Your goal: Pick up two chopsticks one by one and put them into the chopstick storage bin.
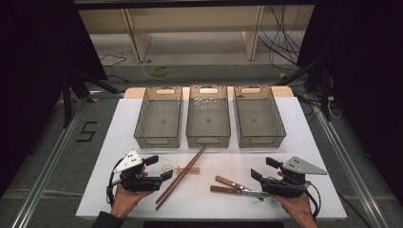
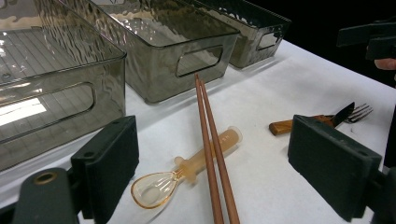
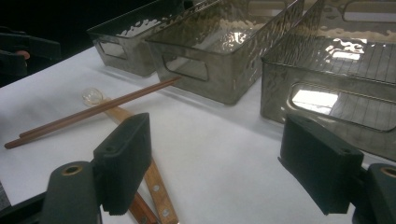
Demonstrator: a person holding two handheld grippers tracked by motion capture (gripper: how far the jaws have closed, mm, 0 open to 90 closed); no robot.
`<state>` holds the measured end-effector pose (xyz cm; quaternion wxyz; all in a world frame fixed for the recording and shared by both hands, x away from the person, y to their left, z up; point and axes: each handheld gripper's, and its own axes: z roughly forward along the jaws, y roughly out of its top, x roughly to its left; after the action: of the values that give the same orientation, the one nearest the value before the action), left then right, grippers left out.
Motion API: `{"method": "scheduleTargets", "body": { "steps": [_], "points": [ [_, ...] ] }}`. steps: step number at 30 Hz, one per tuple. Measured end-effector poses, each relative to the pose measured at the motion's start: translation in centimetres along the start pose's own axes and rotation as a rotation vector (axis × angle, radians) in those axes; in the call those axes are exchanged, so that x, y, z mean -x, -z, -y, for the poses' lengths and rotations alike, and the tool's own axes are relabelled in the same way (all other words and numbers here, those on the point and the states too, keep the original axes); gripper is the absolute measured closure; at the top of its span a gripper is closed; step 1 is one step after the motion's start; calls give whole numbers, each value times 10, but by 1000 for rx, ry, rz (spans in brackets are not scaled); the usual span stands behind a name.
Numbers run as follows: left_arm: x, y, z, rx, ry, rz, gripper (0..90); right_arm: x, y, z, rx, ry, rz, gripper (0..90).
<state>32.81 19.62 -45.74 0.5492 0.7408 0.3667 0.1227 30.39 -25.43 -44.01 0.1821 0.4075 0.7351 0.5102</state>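
the left tongs (image 2: pixel 212 179) and right tongs (image 3: pixel 233 170) hover low over the surface (image 1: pixel 142 118), both spread wide and gripping nothing, likely poised to sort cutlery into the bins (image 1: pixel 208 116). the chopsticks (image 2: pixel 211 154) lie before the middle bin, crossing a spoon (image 2: pixel 187 170), tips pointing toward that bin, long axis diagonal.

"5" on the floor (image 1: pixel 87 131)
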Motion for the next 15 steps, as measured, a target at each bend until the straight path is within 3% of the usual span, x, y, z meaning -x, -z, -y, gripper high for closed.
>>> {"method": "scheduleTargets", "body": {
  "steps": [15],
  "points": [
    [0, -1, 0, -17, 1, -4, 158, 0, 1, 0, 3, 5, 6, 265]
  ]
}}
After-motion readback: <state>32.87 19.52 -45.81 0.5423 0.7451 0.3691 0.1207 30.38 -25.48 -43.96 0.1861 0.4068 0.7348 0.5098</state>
